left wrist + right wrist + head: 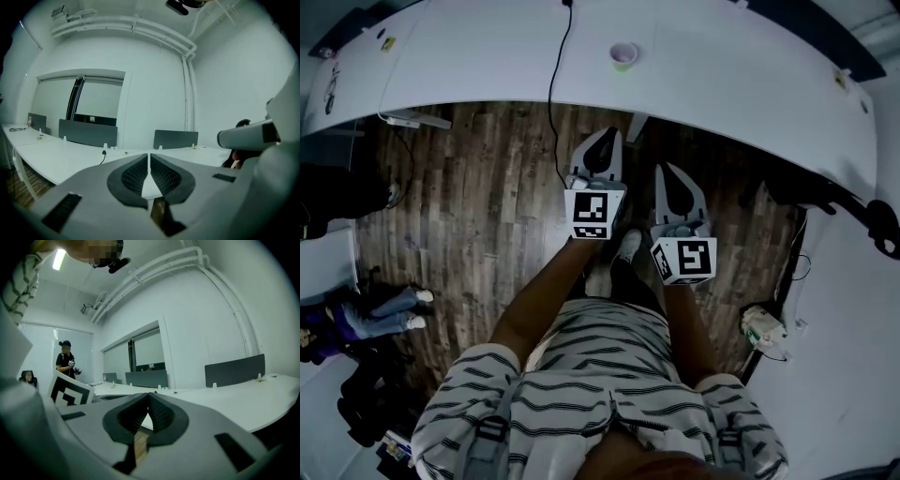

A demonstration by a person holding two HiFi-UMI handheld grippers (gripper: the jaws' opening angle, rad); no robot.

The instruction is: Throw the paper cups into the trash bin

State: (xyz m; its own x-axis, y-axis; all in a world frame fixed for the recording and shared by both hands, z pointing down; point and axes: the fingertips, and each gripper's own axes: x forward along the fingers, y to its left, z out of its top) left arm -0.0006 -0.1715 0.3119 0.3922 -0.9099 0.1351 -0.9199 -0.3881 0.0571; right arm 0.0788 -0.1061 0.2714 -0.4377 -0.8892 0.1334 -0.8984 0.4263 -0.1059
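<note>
Head view looks steeply down on a person in a striped shirt who holds both grippers side by side over a wood floor (478, 206), pointing toward a curved white desk (487, 56). A single cup (623, 54) stands upright on the desk, near its front edge and well ahead of both grippers, touched by neither. A black cable (553, 84) runs across the desk top and hangs off the edge down to the floor, to the left of the cup.

The left gripper (606, 139) reaches a little further forward than the right gripper (667, 173), and the two sit close together without touching. Each carries its marker cube at the rear.

Left gripper view shows its ribbed pads (136, 176) pressed together at the tips, with nothing between them. Beyond them lie the desk top and a row of grey dividers (86, 132).

Right gripper view shows its pads (161, 414) likewise meeting at the tips, empty. A bystander (64, 361) stands in the background at the left.

On the floor at the right of the head view lies a pale object (764, 328), possibly a bag or small bin; it is too small to tell.
</note>
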